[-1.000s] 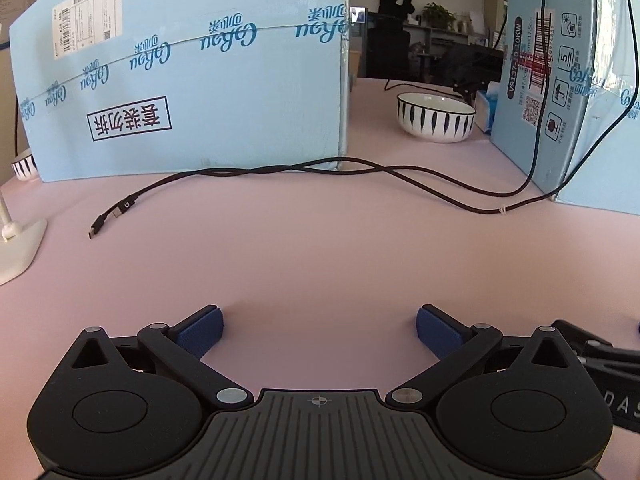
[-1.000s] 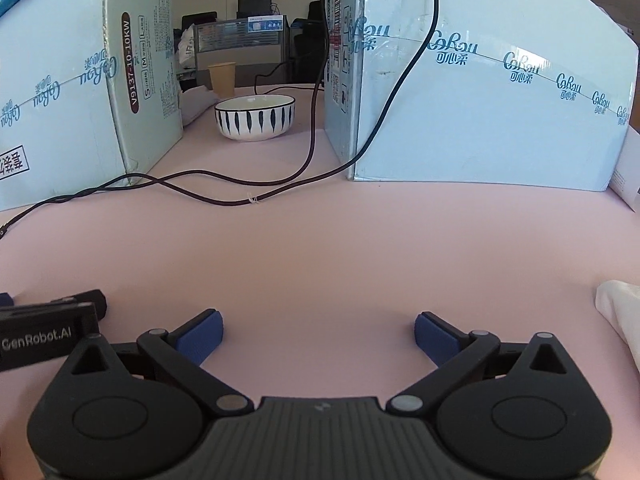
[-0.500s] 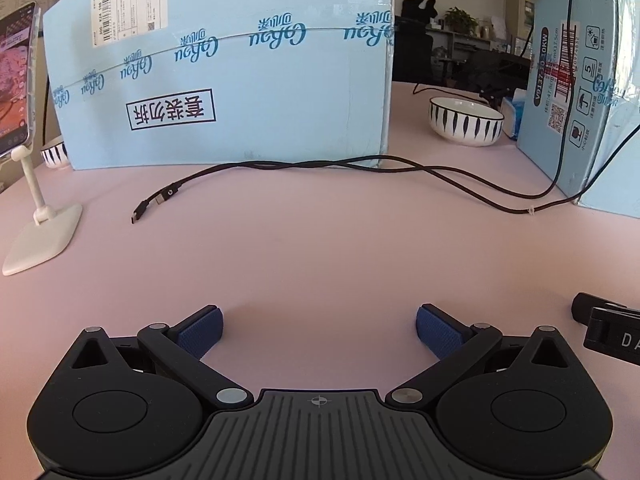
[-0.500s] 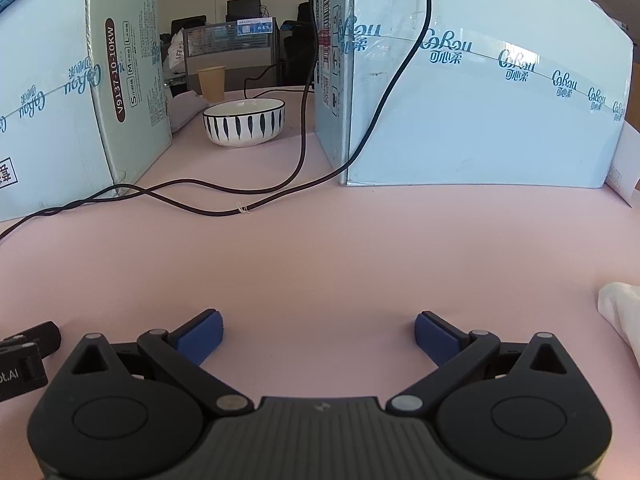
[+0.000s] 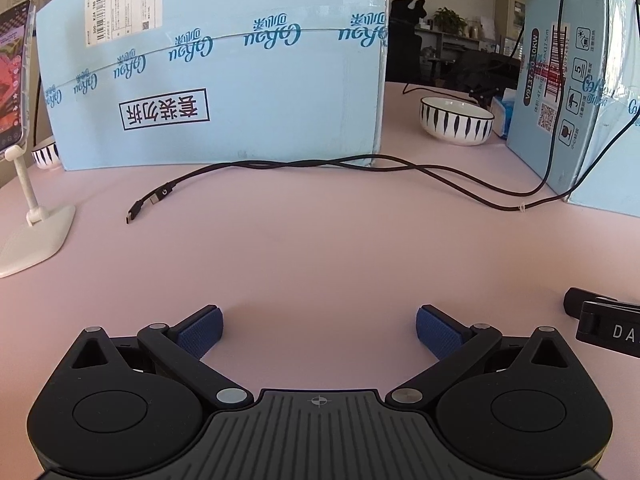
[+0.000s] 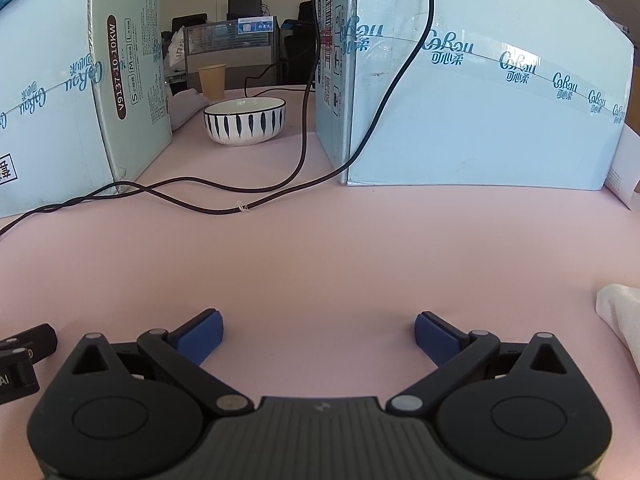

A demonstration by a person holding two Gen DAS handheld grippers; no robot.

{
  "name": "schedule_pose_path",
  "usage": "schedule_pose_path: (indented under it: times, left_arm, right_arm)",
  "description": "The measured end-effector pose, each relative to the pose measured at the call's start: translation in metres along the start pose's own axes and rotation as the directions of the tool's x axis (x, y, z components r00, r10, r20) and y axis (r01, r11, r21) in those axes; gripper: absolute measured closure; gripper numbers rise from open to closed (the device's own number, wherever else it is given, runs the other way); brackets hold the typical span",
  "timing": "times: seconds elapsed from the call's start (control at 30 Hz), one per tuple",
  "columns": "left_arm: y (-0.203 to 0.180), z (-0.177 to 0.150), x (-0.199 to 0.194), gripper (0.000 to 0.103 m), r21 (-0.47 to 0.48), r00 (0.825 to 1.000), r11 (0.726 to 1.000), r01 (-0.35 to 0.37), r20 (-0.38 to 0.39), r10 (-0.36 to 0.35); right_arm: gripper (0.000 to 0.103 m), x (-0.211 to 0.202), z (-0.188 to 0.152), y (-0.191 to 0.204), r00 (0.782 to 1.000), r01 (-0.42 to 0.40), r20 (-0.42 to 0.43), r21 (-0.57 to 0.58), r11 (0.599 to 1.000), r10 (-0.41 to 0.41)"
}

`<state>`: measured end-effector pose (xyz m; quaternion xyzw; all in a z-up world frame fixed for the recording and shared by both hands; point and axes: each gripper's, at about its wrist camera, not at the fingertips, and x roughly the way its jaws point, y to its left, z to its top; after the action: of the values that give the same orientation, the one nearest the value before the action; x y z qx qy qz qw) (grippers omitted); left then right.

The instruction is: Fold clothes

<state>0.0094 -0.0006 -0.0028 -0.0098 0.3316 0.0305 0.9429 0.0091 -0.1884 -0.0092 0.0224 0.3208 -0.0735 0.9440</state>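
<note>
**Both grippers empty, garment barely in view**

On the pink table (image 5: 320,240), left gripper (image 5: 319,330) and right gripper (image 6: 318,332) hover with jaws spread wide, holding nothing. White cloth (image 6: 622,320) lies at the right edge of the right wrist view, mostly cropped; its orientation and long axis can't be judged. Likely pre-grasp: next, reach right for the cloth.

Two boxes, left (image 5: 216,80) and right (image 5: 580,92), stand far on table (image 5: 320,248); bowl (image 5: 456,120) between, behind; cable (image 5: 320,168) before them; phone stand (image 5: 28,232) far left.
</note>
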Motion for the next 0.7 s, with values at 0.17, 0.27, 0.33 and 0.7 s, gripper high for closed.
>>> schedule_pose_path:
  times: [0.17, 0.27, 0.33, 0.7]
  left_arm:
    - [0.0017, -0.0006, -0.0001, 0.0, -0.004, 1.0, 1.0, 0.0, 0.0, 0.0]
    - [0.0027, -0.0008, 0.0002, 0.0, -0.004, 1.0, 1.0, 0.0, 0.0, 0.0]
    - [0.0031, -0.0009, 0.0004, 0.0, -0.004, 1.0, 1.0, 0.0, 0.0, 0.0]
    - [0.0028, -0.0005, 0.0007, 0.0, -0.001, 1.0, 1.0, 0.002, 0.001, -0.002]
  right_arm:
    - [0.0, -0.0008, -0.0009, 0.0007, 1.0, 0.002, 0.0, 0.002, 1.0, -0.002]
    - [0.0, -0.0007, -0.0007, 0.0007, 1.0, 0.002, 0.0, 0.002, 1.0, -0.002]
    - [0.0, 0.0, -0.0004, 0.0001, 1.0, 0.0, 0.0, 0.001, 1.0, 0.0]
    - [0.0, 0.0002, 0.0, 0.0004, 1.0, -0.001, 0.0, 0.001, 1.0, 0.001]
